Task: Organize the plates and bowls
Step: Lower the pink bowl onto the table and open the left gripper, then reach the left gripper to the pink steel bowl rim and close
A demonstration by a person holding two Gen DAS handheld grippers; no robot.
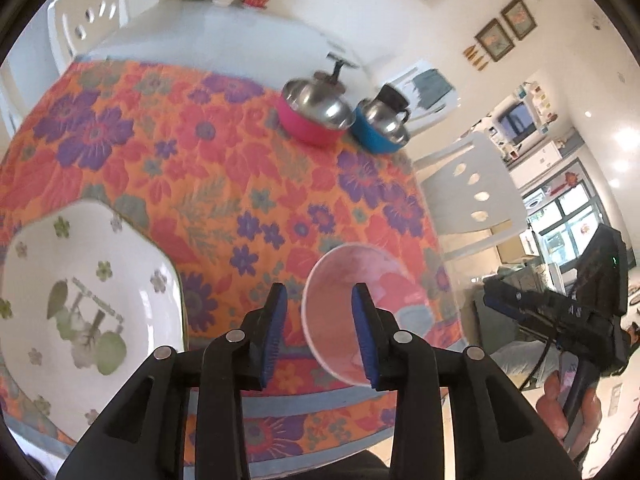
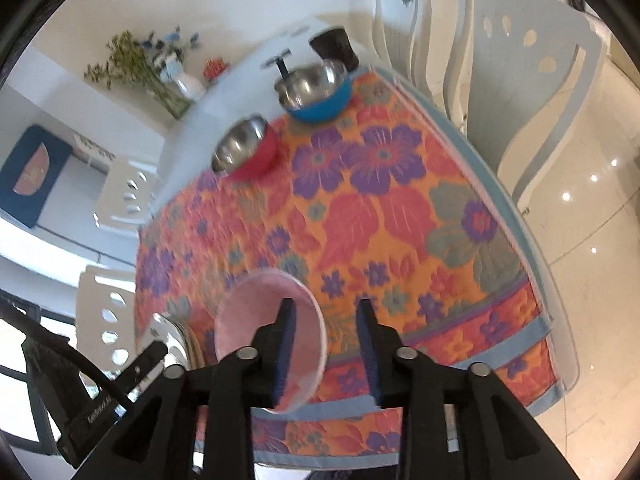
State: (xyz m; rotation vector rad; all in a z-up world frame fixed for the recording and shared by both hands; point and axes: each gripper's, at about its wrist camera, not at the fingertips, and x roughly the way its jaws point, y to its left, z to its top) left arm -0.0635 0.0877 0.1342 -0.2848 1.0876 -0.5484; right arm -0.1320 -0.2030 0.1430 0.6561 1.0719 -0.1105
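A: Left gripper [image 1: 319, 322]: blue-padded fingers apart, nothing pinched. The translucent pink plastic bowl [image 1: 362, 312] sits on the floral orange tablecloth [image 1: 224, 184]; the right pad overlaps its rim in view, contact unclear.

B: Right gripper [image 2: 326, 342]: likewise parted; same bowl at its left finger.

A: White flower-printed plate [image 1: 86, 304] left of the left gripper. Beyond: pink steel-lined bowl [image 1: 316, 114], blue steel-lined bowl [image 1: 382, 130].
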